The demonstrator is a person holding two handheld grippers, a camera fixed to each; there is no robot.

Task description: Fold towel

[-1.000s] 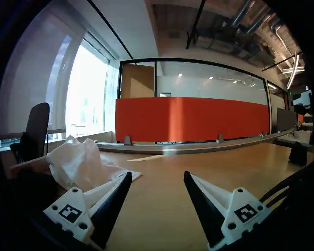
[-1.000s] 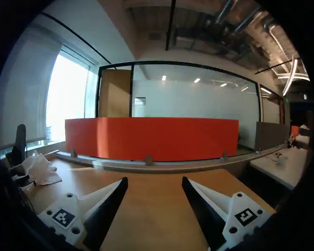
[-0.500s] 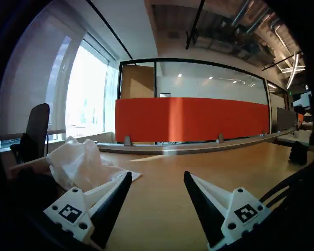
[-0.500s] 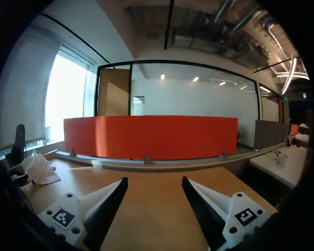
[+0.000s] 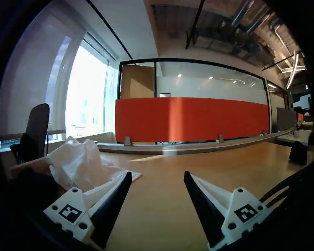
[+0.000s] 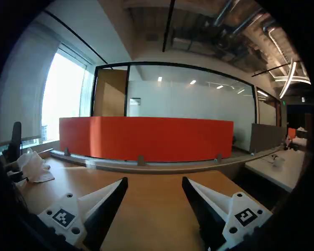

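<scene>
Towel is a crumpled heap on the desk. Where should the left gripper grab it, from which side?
Probably the flat corner flap of the towel, on its right in the left gripper view: it lies thin on the table while the rest bunches high. Bring the open left gripper in low from that side.

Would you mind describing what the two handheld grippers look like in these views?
The left gripper and right gripper look alike: each has two long pointed fingers, black on the inner faces and white on the outer bodies. Every finger's base carries a square black-and-white tag and small round screw holes.
</scene>
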